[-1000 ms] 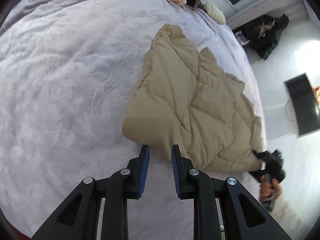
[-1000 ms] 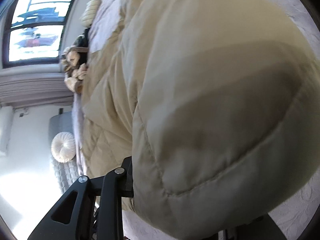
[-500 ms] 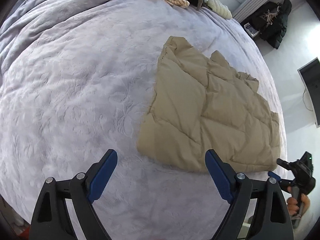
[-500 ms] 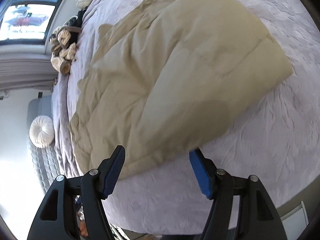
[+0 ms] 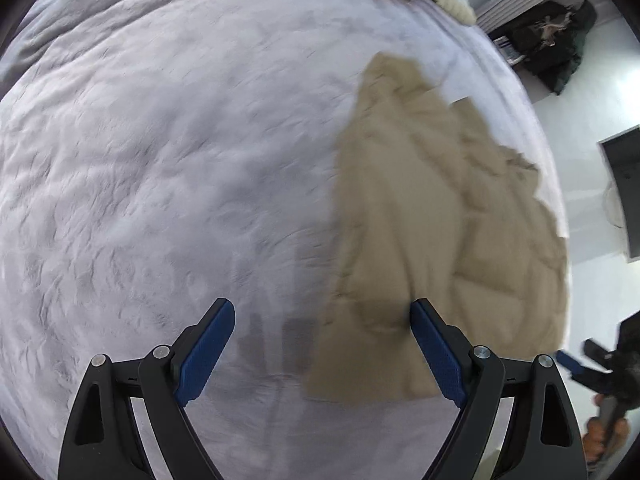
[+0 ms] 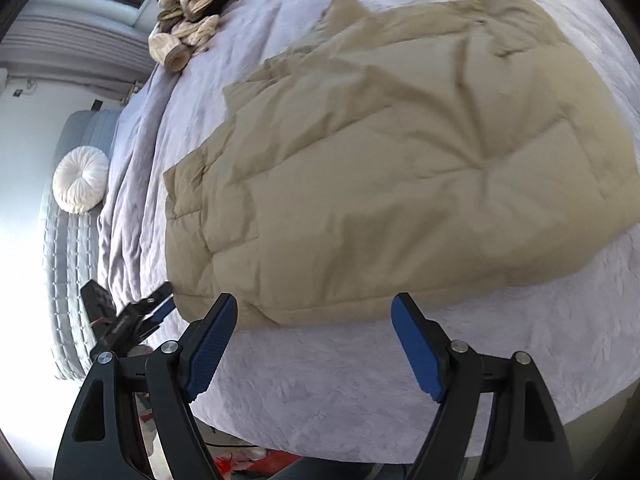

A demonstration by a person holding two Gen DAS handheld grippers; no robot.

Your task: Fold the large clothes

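A tan quilted jacket (image 5: 420, 220) lies folded and flat on the grey bed cover (image 5: 160, 160). My left gripper (image 5: 321, 304) hangs open above its near corner, which shows between the fingers without touching the blue pads (image 5: 436, 352). In the right wrist view the jacket (image 6: 400, 160) fills the middle. My right gripper (image 6: 314, 300) stands just short of the jacket's hem, its jaws opening with nothing gripped. Each gripper shows in the other's view: the right gripper (image 5: 592, 364) held by a hand, the left gripper (image 6: 136, 316) at the bed's edge.
A heap of knitted clothes (image 6: 188, 28) lies at the head of the bed. A round white cushion (image 6: 82, 180) rests on a grey padded seat beside the bed. Dark clothing (image 5: 552, 48) and a dark screen (image 5: 624, 192) stand by the white wall. The bed edge (image 6: 360, 440) is near.
Both grippers have let go of the jacket and opened wide. The jacket has dropped flat onto the bed. The right gripper pulled back and up; the left shifted toward the jacket's corner.
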